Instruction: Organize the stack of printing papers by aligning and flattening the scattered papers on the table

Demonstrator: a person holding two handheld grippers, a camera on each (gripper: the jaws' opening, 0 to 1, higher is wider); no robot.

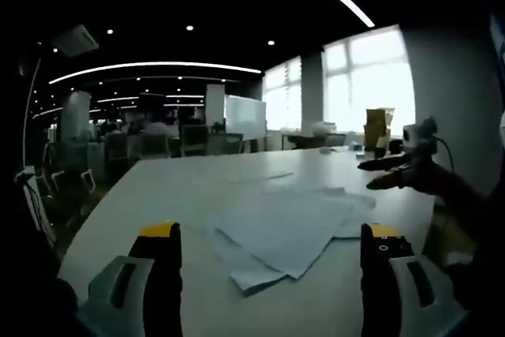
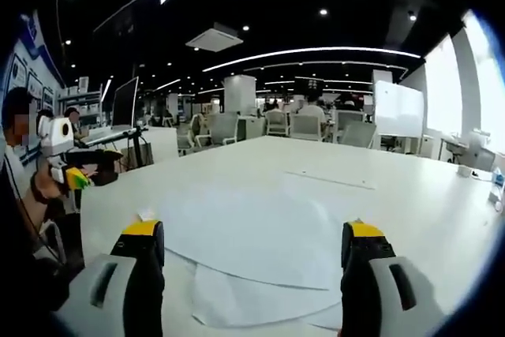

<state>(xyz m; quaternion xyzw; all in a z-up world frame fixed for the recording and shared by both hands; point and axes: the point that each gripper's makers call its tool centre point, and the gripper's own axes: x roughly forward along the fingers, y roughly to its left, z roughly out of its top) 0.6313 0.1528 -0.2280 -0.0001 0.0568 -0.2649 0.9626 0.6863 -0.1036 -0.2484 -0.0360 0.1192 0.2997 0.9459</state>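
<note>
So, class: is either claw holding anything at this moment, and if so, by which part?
Nothing is held. The left claw and right claw both stand open above the table, with the scattered papers lying loose ahead of them.

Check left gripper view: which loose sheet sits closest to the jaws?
The bottom sheet, whose corner pokes out nearest, between the open left gripper jaws. The other sheets lie on top, fanned farther back across the table.

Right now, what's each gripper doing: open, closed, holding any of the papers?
Left gripper: open, holding nothing, above the scattered papers.
Right gripper: open, holding nothing, papers lying between its fingers' line of sight on the table.
</note>
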